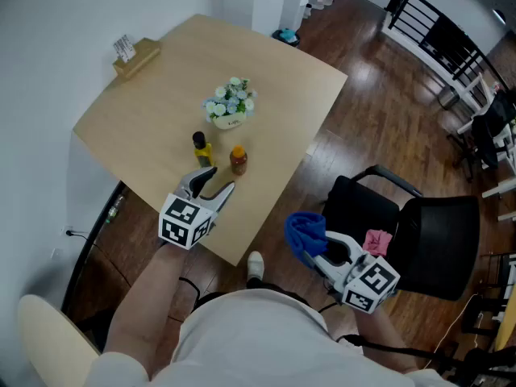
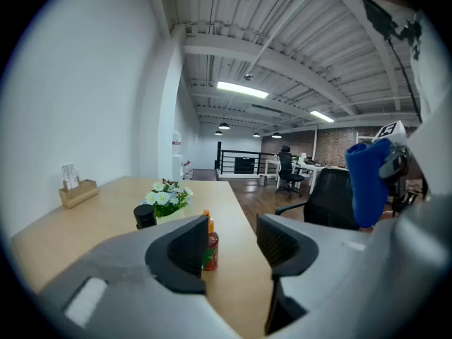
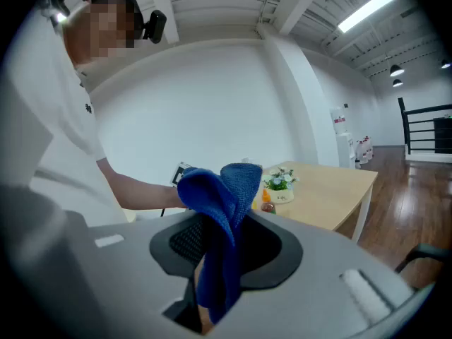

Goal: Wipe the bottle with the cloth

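A small red-brown bottle with an orange cap [image 1: 239, 160] stands on the wooden table [image 1: 161, 95], beside a yellow bottle with a black cap [image 1: 201, 149]. My left gripper [image 1: 214, 183] hovers open over the table's near edge, a little short of both bottles; the red-brown bottle [image 2: 210, 244] shows just past its left jaw. My right gripper [image 1: 316, 245] is off the table over the floor, shut on a bunched blue cloth [image 1: 305, 231]. The blue cloth [image 3: 220, 221] hangs between that gripper's jaws.
A white pot of flowers [image 1: 230, 103] stands behind the bottles. A wooden card holder [image 1: 134, 55] sits at the table's far left corner. A black office chair [image 1: 411, 232] stands right of the right gripper, with a pink item [image 1: 376, 241] on its seat.
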### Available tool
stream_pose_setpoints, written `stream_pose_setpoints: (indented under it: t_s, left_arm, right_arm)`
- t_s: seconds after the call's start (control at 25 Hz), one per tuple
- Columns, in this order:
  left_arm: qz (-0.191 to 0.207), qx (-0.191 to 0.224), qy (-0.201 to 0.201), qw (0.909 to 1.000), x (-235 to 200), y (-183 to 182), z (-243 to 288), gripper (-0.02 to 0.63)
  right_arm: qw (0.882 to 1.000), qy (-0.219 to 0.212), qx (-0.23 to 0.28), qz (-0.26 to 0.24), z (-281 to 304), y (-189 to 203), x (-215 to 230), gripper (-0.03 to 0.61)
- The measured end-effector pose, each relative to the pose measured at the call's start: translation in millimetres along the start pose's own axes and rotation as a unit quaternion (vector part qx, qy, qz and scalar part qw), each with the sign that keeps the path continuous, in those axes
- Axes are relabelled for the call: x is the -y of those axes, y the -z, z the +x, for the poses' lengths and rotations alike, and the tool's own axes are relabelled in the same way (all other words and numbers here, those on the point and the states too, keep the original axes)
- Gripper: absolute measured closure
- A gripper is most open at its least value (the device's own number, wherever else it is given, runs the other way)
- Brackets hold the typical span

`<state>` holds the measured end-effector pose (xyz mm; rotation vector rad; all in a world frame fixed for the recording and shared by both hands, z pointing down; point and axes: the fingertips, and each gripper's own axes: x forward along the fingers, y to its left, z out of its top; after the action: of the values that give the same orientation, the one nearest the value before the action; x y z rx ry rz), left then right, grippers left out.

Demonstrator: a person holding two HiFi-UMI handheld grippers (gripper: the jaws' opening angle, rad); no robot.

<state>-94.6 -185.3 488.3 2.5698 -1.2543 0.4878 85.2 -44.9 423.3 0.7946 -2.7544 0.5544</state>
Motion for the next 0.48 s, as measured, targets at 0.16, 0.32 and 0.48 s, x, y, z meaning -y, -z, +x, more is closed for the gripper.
stream_pose_setpoints:
  t_s: [0.16,0.32,0.48]
  left_arm:
    - [-0.005,-0.025,-0.024,0.9994,-24,8,55,0.379]
    - [-0.015,-0.046,-0.045,0.9978,-42,19,93,0.373]
    - [-0.021,-0.06,-0.056,0.9964,-51,28,116,0.362]
  right_arm:
    - [1.0,0.002,-0.009,0.003,-7,-2,36,0.461]
    - [1.0,0.003,-0.013,0.01,-12,-2,62,0.462]
    - [1.0,0.008,-0.02,0.022,-18,3,79,0.461]
